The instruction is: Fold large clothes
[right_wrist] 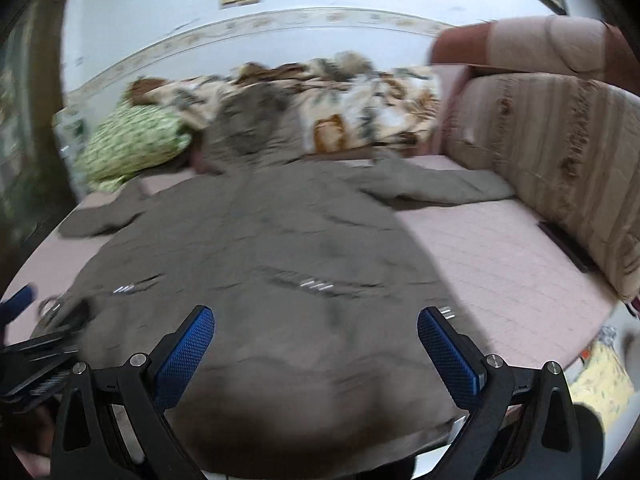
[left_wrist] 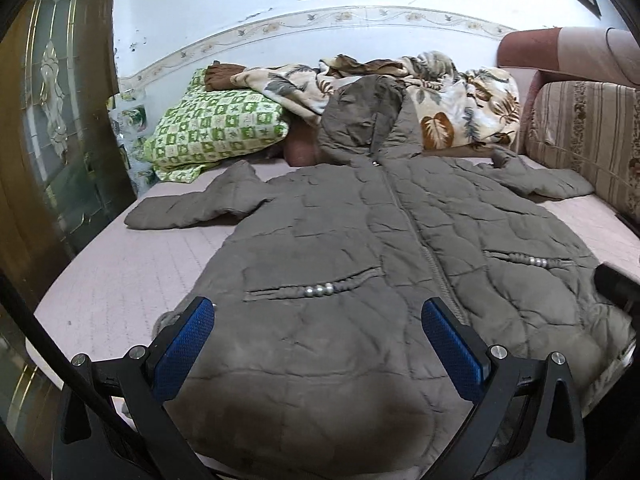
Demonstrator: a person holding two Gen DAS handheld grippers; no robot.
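**Left wrist view: quilted coat flat on the bed, both my grippers spread wide above its hem**

Left wrist view shows a grey-brown padded coat (left_wrist: pixel 360 240) lying face up on the pink quilted bed (left_wrist: pixel 120 272), its hem at the near edge, its hood (left_wrist: pixel 360 116) toward the far edge. The cloth is puffy and stitched in wavy panels, with a zip down the middle and a row of silvery beads (left_wrist: pixel 319 290) on each pocket slit. Both sleeves lie out sideways.

My left gripper (left_wrist: pixel 318 350) hangs over the hem with its jaws wide apart and nothing between the blue, dimpled pads (left_wrist: pixel 184 348). My right gripper (right_wrist: pixel 316 354) is likewise wide and empty over the hem; its picture is blurred.

At the far edge lie a green checked pillow (left_wrist: pixel 216 128) and a crumpled blanket with a leaf print (left_wrist: pixel 460 96). A striped cushion (left_wrist: pixel 584 132) stands along the right edge.
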